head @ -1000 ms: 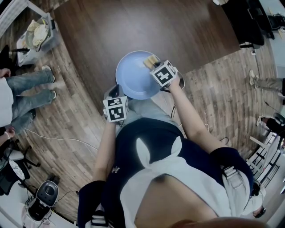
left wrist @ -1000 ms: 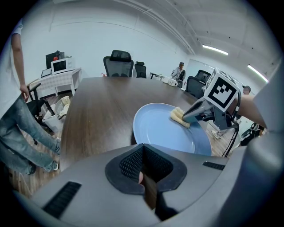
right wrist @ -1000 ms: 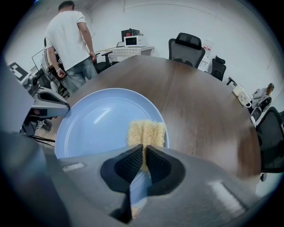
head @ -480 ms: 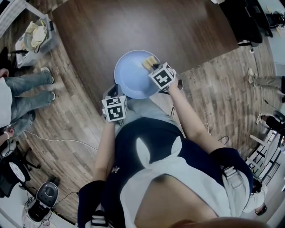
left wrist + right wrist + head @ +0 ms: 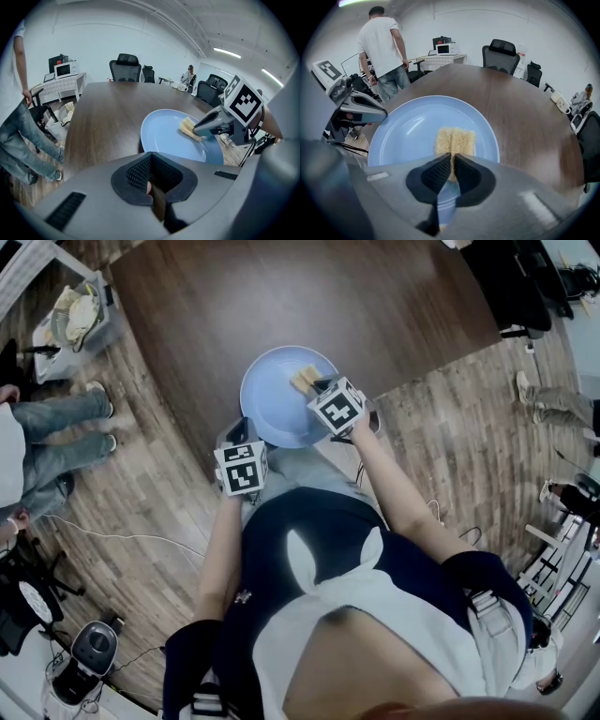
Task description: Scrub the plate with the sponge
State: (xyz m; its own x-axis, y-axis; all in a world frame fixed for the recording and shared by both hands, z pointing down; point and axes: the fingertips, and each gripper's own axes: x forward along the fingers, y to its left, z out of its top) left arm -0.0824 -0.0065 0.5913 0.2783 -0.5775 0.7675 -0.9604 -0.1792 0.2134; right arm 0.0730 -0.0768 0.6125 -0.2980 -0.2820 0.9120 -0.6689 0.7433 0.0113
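Observation:
A light blue plate (image 5: 272,399) lies at the near edge of the dark wooden table (image 5: 281,296), partly over the edge. A yellow sponge (image 5: 302,381) rests flat on its right half, and my right gripper (image 5: 314,388) is shut on the sponge's near end. In the right gripper view the sponge (image 5: 455,139) sticks out beyond the closed jaws of the right gripper (image 5: 451,159) onto the plate (image 5: 408,126). My left gripper (image 5: 236,434) sits at the plate's near-left rim, its jaws closed on the rim. From the left gripper (image 5: 150,159) I see the plate (image 5: 164,133) and the sponge (image 5: 189,127).
A person in jeans (image 5: 47,427) stands left of the table. A clear bin (image 5: 80,315) sits on the floor at the far left. Office chairs (image 5: 501,54) ring the table's far side. Cables and a small appliance (image 5: 89,652) lie on the floor.
My right gripper has slid the sponge left and toward me across the plate. The plate has shifted slightly left. The left gripper has stayed at the rim.

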